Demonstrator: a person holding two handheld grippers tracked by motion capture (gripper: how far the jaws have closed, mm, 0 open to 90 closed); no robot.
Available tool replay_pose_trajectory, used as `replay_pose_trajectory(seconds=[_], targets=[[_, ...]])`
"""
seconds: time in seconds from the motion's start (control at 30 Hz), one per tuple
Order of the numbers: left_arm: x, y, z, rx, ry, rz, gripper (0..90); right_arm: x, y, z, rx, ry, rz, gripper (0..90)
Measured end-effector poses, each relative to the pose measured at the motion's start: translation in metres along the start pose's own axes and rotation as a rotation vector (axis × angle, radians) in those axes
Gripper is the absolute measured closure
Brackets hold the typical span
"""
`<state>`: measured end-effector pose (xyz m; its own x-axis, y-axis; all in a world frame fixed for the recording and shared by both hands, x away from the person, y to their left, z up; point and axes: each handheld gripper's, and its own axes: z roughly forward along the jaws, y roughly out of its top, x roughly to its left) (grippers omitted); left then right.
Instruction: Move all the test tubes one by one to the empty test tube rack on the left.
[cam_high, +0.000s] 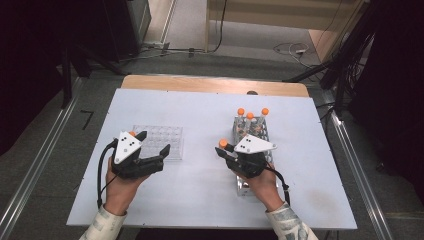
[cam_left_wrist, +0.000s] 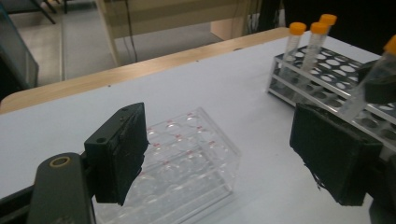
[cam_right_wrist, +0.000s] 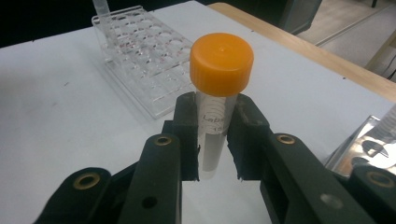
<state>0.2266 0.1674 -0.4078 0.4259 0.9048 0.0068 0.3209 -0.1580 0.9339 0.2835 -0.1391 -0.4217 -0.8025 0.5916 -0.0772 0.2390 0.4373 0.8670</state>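
My right gripper (cam_right_wrist: 215, 140) is shut on a clear tube with an orange cap (cam_right_wrist: 221, 63), held upright between its pads just below the cap. In the high view that gripper (cam_high: 226, 152) hovers over the near end of the metal tube rack (cam_high: 239, 186), with the held tube's cap (cam_high: 223, 143) at its left tip. Three more orange-capped tubes (cam_high: 249, 117) stand at the rack's far end. My left gripper (cam_high: 152, 144) is open, jaws wide, just in front of a clear plastic rack (cam_high: 167, 137). Nothing is between its jaws; the clear rack (cam_left_wrist: 191, 158) lies beyond them.
The white table top (cam_high: 200, 115) has a wooden edge (cam_high: 215, 85) at the far side. Cables and dark stands sit on the floor beyond the table. The metal tube rack (cam_left_wrist: 327, 77) has many vacant holes.
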Motion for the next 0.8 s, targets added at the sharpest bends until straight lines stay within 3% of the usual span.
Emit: replay_pose_trajectory(seconds=[0.27, 0.8], targets=[[-0.018, -0.002, 0.006, 0.028, -0.067, 0.022, 19.2, 0.013, -0.001, 0.008, 0.023, 0.026, -0.034, 72.1], [-0.063, -0.003, 0.023, 0.017, -0.228, 0.05, 22.2, 0.039, 0.0, 0.02, 0.058, 0.076, -0.09, 72.0]])
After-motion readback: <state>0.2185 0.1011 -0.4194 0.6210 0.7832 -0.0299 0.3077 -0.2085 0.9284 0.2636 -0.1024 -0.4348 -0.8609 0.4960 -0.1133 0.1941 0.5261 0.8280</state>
